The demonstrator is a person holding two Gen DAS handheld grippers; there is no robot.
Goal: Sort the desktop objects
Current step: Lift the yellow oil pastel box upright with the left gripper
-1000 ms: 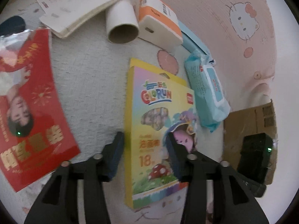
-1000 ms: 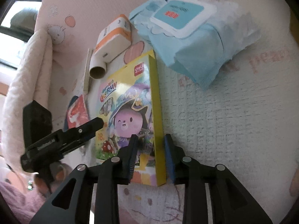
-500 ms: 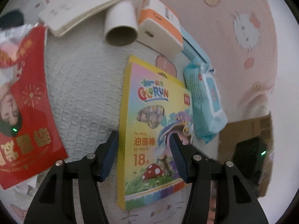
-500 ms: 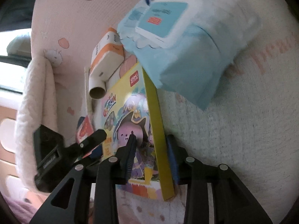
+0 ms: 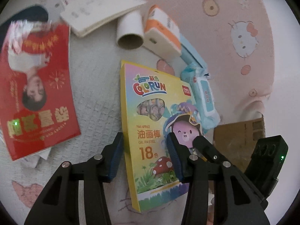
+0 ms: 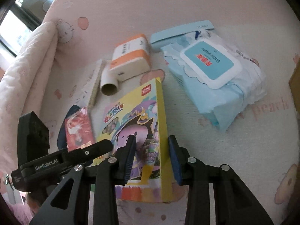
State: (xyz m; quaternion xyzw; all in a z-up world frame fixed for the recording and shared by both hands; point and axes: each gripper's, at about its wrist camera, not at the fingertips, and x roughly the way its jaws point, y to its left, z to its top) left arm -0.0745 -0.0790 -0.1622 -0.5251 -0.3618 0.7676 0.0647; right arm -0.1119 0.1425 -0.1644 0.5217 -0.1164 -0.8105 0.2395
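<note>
A yellow oil pastel box (image 5: 150,123) lies on the white and pink bedspread. Its right long edge is tipped up, so its yellow side wall (image 6: 164,131) shows in the right wrist view. My right gripper (image 6: 150,157) is shut on that raised edge, one pad on the printed face and one behind the side wall. My left gripper (image 5: 145,155) straddles the box's left part. Its jaws are closing: the left pad is at the box's left edge and the right pad hovers over the face. The right gripper's finger (image 5: 202,146) also shows on the box in the left wrist view.
A red packet (image 5: 35,86) lies left of the box. Behind it are a booklet (image 5: 101,15), a paper tube (image 5: 130,31), an orange and white box (image 5: 163,35) and a blue wipes pack (image 6: 215,78). A cardboard box (image 5: 238,136) stands at the right.
My right gripper has risen with the box's right edge, tipping the box, and its jaws stand a little wider. My left gripper's jaws have narrowed around the box's left part.
</note>
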